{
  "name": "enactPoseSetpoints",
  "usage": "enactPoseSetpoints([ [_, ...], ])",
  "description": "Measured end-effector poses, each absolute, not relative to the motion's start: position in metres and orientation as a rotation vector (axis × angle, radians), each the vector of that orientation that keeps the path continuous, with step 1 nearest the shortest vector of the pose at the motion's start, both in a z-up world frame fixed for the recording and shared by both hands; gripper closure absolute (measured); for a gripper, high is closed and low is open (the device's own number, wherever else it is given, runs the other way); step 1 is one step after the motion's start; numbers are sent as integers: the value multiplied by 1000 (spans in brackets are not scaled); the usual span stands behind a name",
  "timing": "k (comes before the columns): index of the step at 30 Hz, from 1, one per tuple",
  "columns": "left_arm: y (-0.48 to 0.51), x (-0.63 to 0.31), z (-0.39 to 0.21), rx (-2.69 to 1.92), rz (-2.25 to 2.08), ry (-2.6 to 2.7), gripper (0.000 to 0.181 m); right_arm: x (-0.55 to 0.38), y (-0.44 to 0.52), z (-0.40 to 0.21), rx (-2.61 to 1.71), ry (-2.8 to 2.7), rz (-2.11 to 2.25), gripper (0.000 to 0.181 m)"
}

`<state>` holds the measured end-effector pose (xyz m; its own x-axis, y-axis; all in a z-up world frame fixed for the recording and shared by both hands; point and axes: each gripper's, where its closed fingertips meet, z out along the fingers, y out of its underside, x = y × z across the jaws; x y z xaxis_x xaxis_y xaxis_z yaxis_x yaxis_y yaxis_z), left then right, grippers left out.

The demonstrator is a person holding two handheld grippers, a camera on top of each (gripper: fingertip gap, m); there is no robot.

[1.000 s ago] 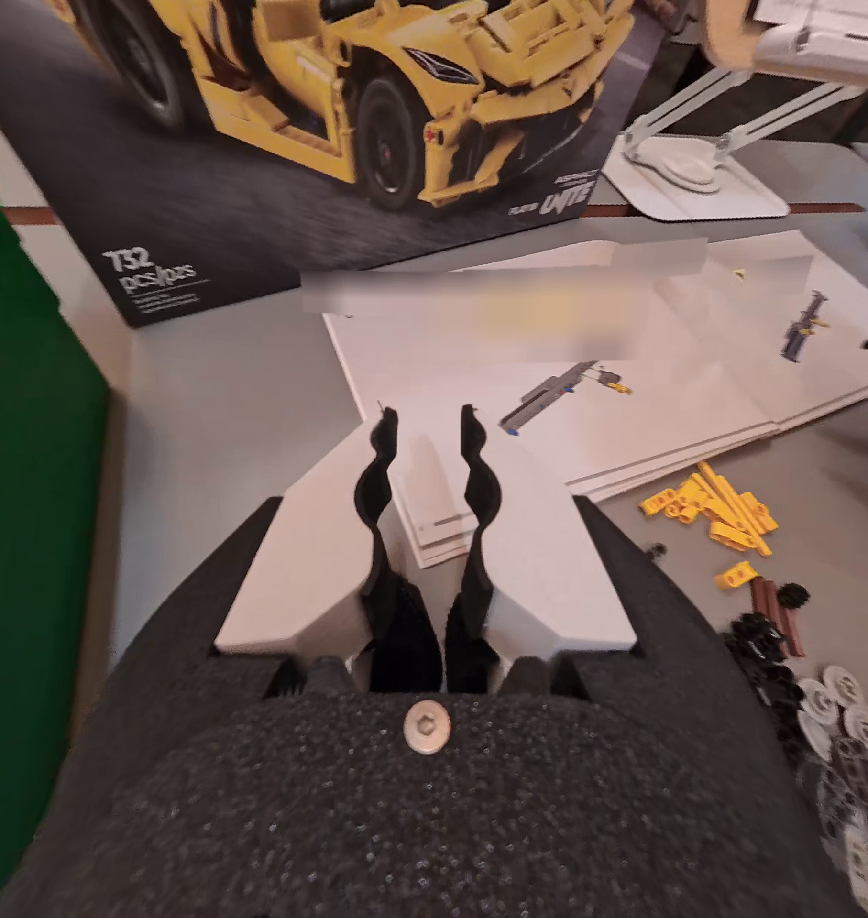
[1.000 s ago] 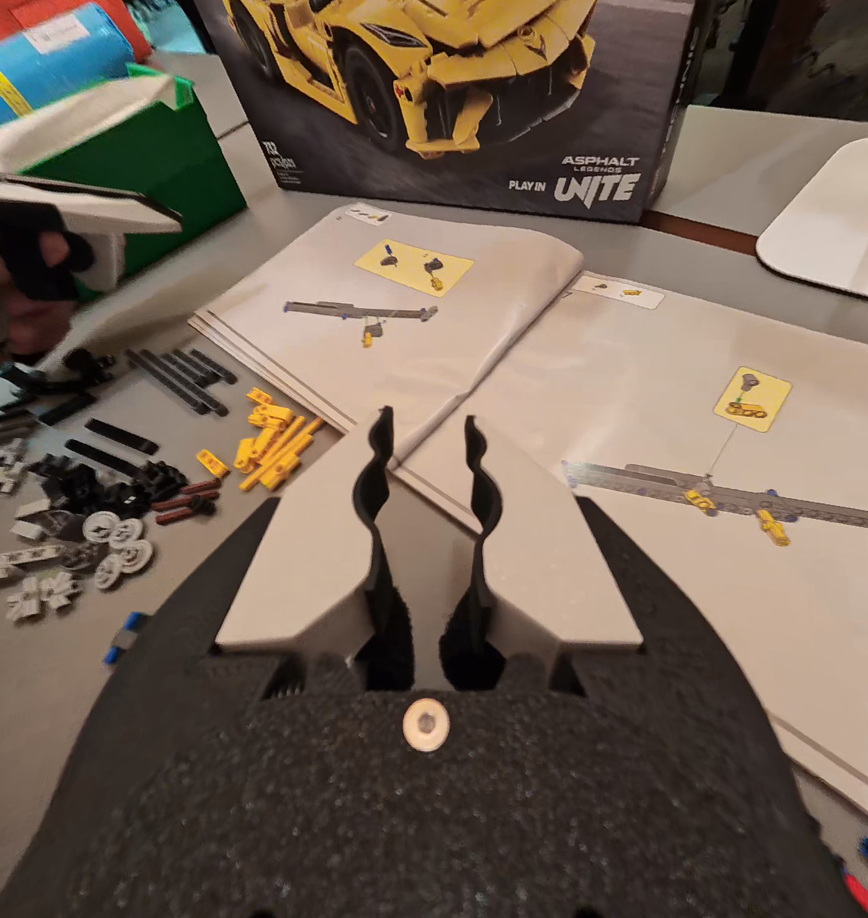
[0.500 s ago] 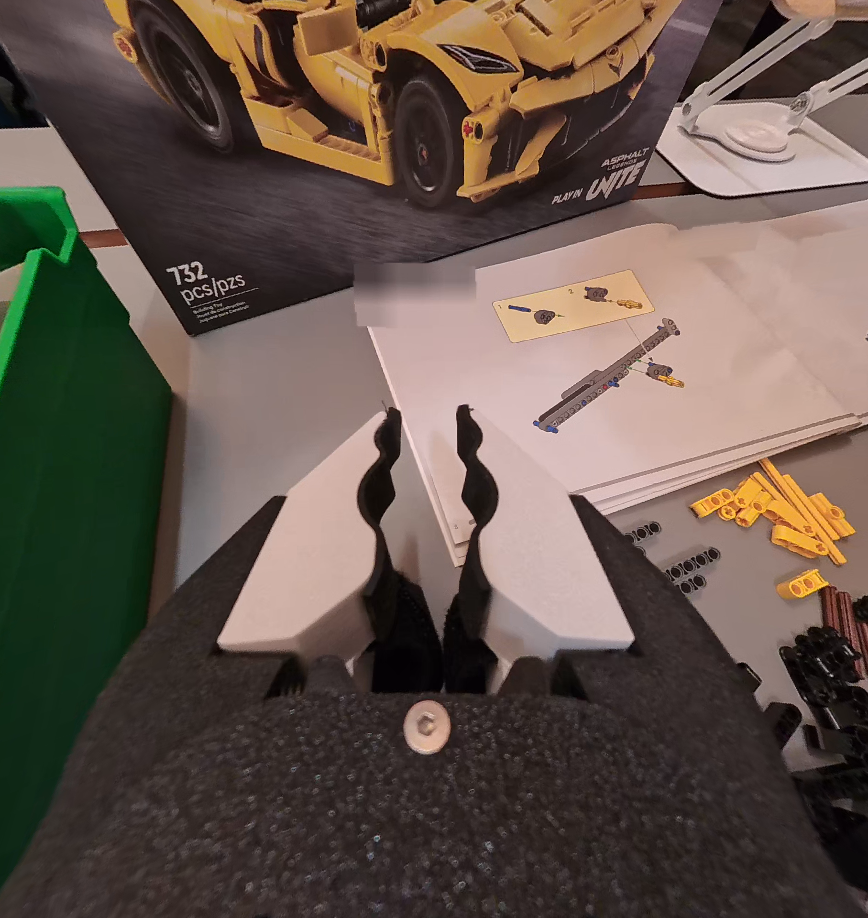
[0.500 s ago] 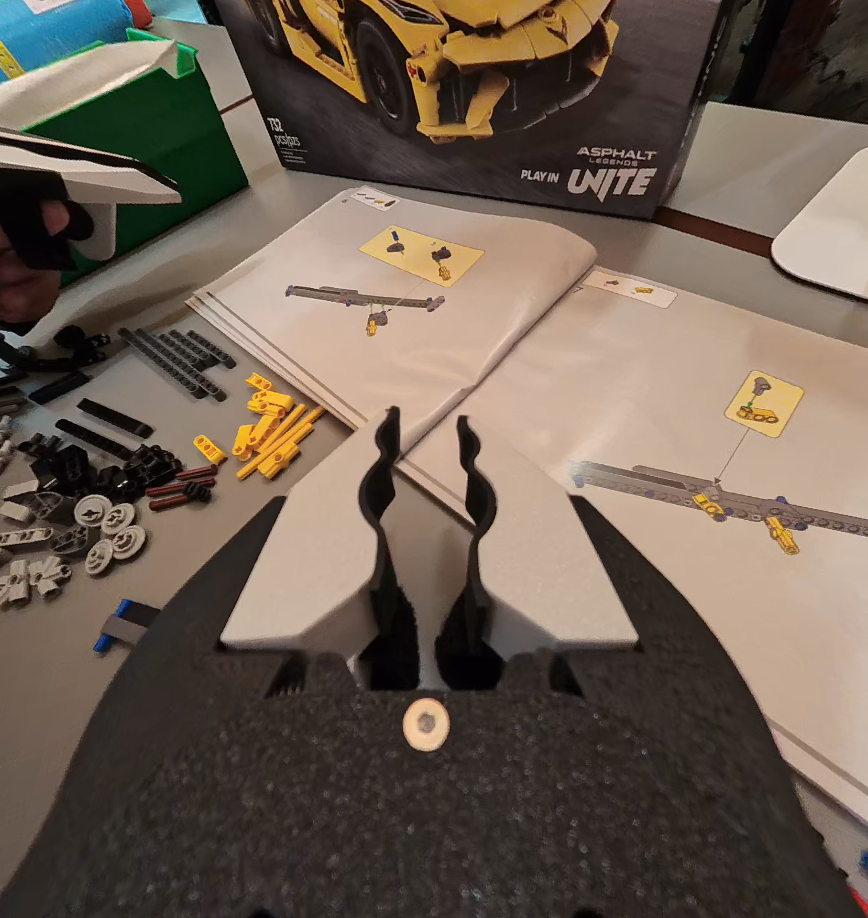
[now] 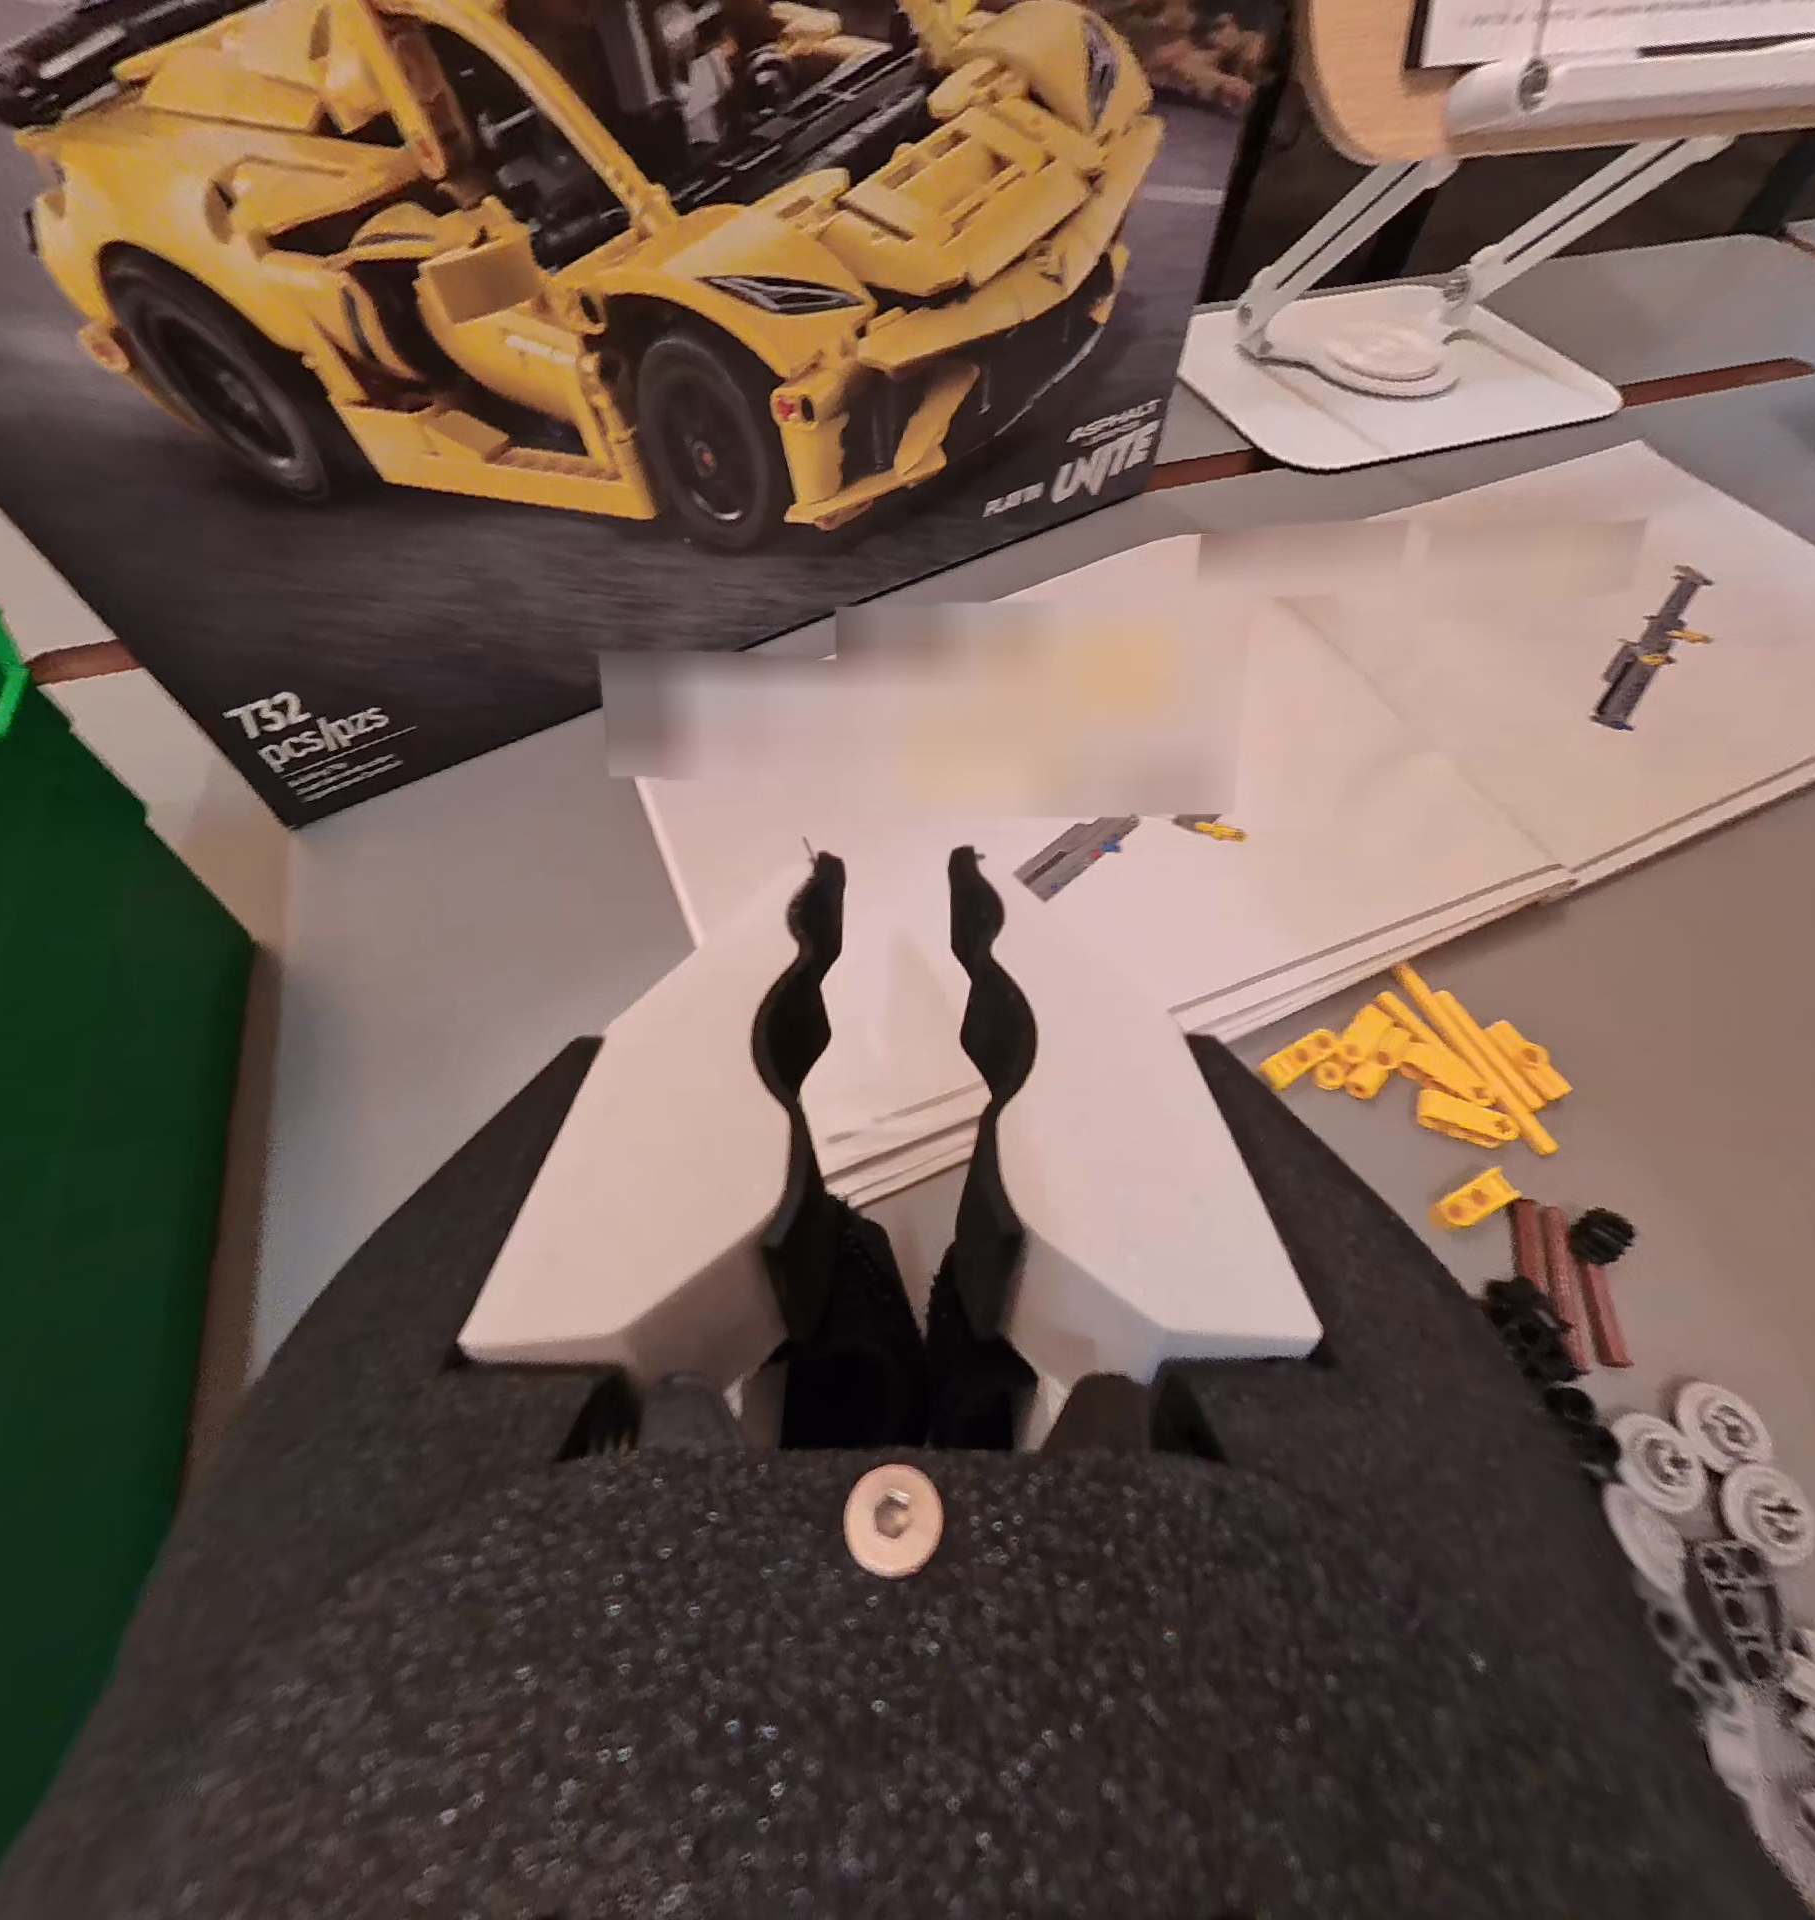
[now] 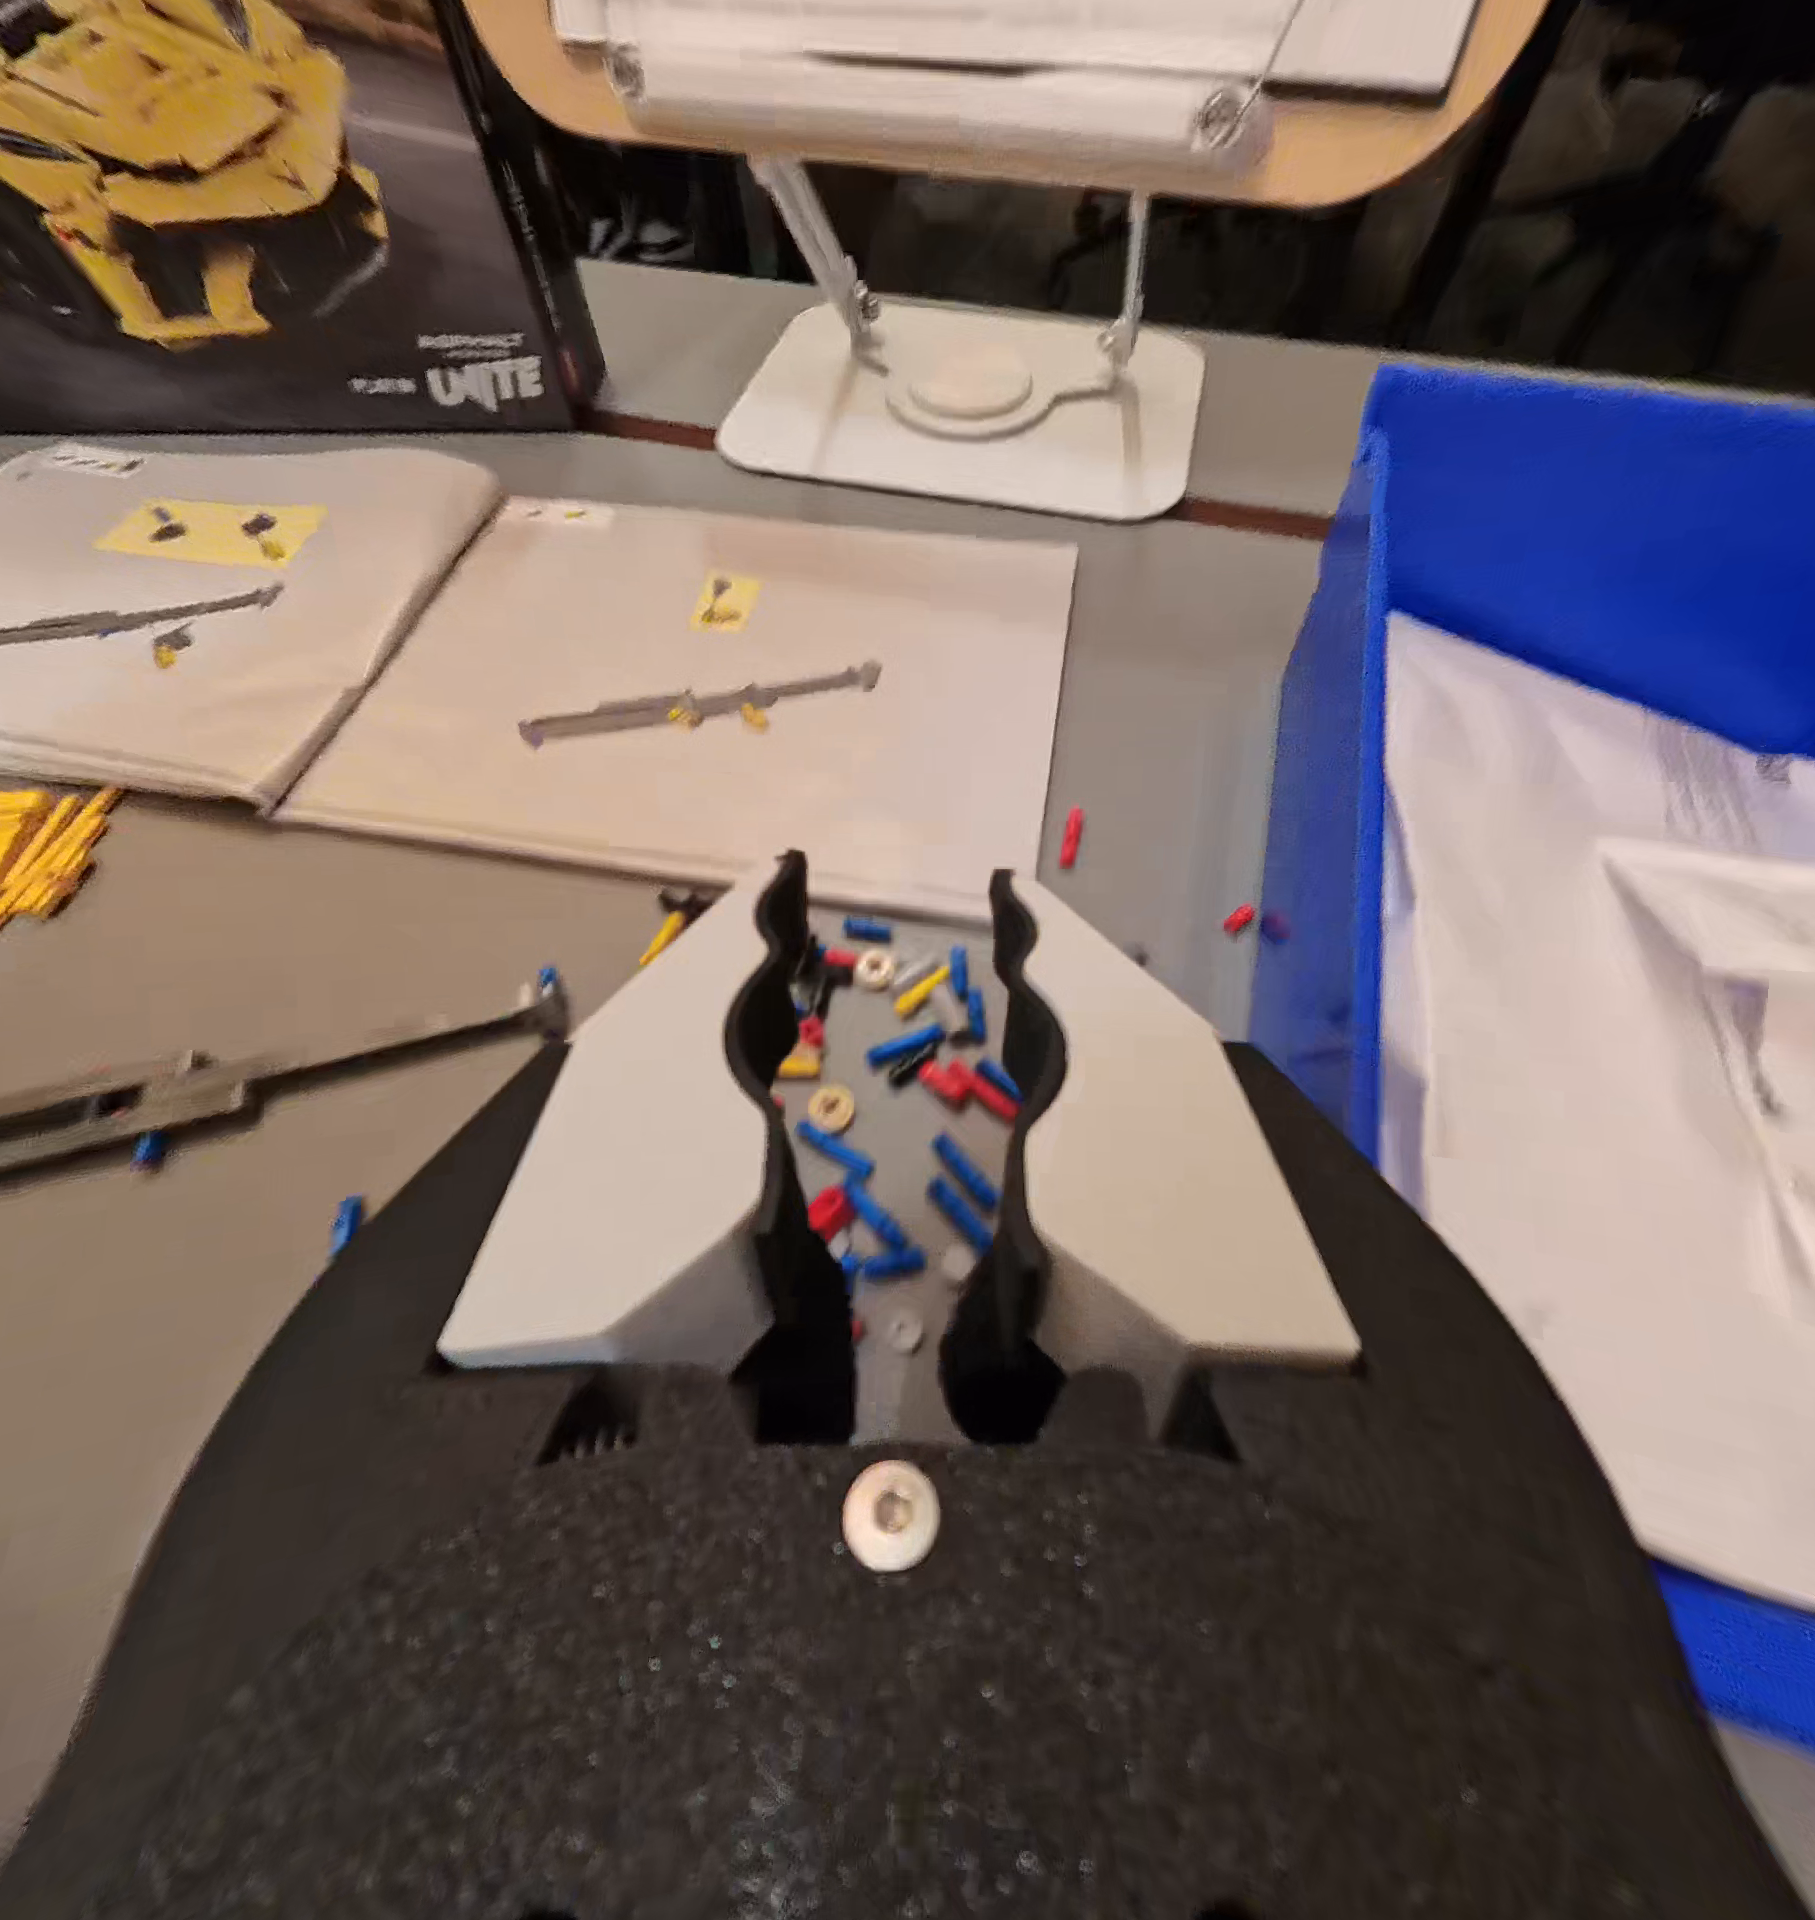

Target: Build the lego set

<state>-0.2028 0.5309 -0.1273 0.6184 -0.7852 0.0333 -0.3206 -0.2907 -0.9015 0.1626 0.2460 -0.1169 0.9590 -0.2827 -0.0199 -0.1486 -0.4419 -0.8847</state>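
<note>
My left gripper (image 5: 898,862) is open and empty above the near corner of the open instruction booklet (image 5: 1350,831). Yellow pieces (image 5: 1412,1060), brown axles (image 5: 1568,1278), black pieces (image 5: 1537,1340) and grey wheels (image 5: 1703,1465) lie to its right. My right gripper (image 6: 898,873) is open and empty above a scatter of small blue, red and yellow pins (image 6: 913,1091). A long grey beam assembly (image 6: 207,1091) lies on the table to its left. The booklet (image 6: 674,675) lies beyond it.
The set's box with a yellow car (image 5: 570,364) stands at the back. A green bin (image 5: 51,1039) is close on the left. A blue bin (image 6: 1609,520) holding white bags (image 6: 1609,1143) is close on the right. A white stand's base (image 6: 965,405) sits behind the booklet. Measured from the fingertips, the long grey beam assembly (image 6: 207,1091) is 20 cm or so from the right gripper and 30 cm from the left.
My right gripper has swung right, from over the booklet to over the small pins, and its jaws have opened wider. My left gripper's view shifted a little; it stays open.
</note>
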Motion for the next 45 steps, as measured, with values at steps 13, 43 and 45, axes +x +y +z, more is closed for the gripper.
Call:
enactPoseSetpoints([
  [13,469,-126,-115,-1848,-841,964,162,109,207,-179,-2265,307,-187,149],
  [43,480,-99,-129,-1841,-887,1080,162,121,310,-214,-2481,-236,32,176],
  [45,481,-100,-131,-1846,-883,1082,162,120,310,-215,-2474,-269,17,177],
])
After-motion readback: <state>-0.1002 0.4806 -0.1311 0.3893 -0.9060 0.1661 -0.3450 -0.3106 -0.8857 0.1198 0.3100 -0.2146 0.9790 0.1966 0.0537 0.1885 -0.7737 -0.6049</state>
